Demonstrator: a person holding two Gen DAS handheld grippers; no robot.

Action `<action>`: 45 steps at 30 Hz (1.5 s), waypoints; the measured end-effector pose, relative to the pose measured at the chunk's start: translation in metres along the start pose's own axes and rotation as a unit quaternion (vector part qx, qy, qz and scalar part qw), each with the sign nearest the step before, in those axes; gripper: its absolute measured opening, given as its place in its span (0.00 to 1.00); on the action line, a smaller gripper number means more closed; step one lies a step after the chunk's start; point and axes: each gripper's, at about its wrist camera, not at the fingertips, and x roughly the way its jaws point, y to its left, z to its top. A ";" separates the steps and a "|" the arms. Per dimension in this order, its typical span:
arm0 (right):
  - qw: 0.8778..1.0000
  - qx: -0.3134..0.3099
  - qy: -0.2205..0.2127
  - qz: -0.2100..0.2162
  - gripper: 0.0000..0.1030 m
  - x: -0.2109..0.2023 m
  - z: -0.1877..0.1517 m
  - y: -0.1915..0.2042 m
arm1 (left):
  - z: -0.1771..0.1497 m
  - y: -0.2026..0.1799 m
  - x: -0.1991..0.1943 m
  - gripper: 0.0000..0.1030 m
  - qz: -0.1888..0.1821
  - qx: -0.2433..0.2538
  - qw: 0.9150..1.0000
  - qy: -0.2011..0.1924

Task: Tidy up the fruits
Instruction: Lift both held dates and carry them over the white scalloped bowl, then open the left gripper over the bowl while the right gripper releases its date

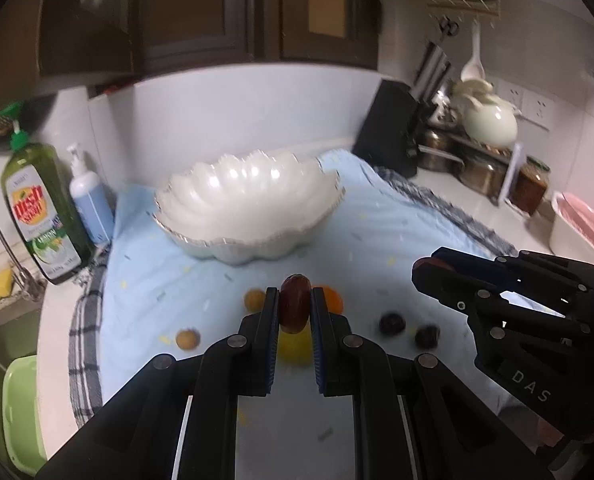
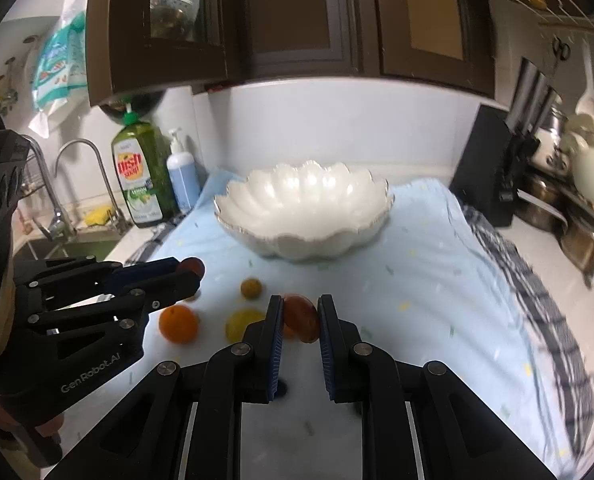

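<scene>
Left wrist view: the left gripper (image 1: 295,308) is clamped on a dark red oval fruit (image 1: 294,304), pinched upright between its blue-padded fingers, above the pale blue cloth (image 1: 377,224). At 12 o'clock from that fruit sits the white scalloped bowl (image 1: 249,204), well apart from it. Below the held fruit a yellow fruit (image 1: 295,346) lies on the cloth, an orange fruit (image 1: 333,298) shows just past the right finger at 2 o'clock, and two small tan fruits (image 1: 254,299) lie at 9 and 8 o'clock. Two dark round fruits (image 1: 392,323) rest at 3 o'clock, under the right gripper (image 1: 431,266), which enters from the right edge. Right wrist view: the right gripper's jaws are closed on a reddish-brown fruit (image 2: 301,318), tilted between the fingers, with the bowl at 12 o'clock. The left gripper enters at 9 o'clock, its dark fruit showing at its tip. A green dish soap bottle (image 2: 139,172) and a blue pump bottle (image 2: 183,182) stand at 11 o'clock beside the cloth.
</scene>
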 end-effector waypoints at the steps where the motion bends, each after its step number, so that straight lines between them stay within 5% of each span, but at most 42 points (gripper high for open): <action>1: 1.000 -0.004 -0.004 0.003 0.18 0.001 0.004 -0.002 | 0.005 -0.001 -0.001 0.16 0.008 -0.003 1.000 -0.007; 13: 0.997 -0.026 -0.063 0.038 0.18 0.013 0.059 -0.030 | 0.055 -0.001 -0.004 0.16 0.065 -0.017 0.995 -0.069; 22: 0.996 -0.038 -0.055 0.055 0.18 0.054 0.108 -0.043 | 0.098 0.010 0.018 0.16 0.094 -0.026 0.992 -0.082; 35: 0.995 -0.063 0.007 0.073 0.18 0.145 0.164 -0.054 | 0.148 0.045 0.098 0.16 0.102 -0.058 0.993 -0.013; 45: 0.991 -0.057 0.081 0.090 0.18 0.220 0.174 -0.061 | 0.156 0.075 0.165 0.16 0.107 -0.081 0.990 0.050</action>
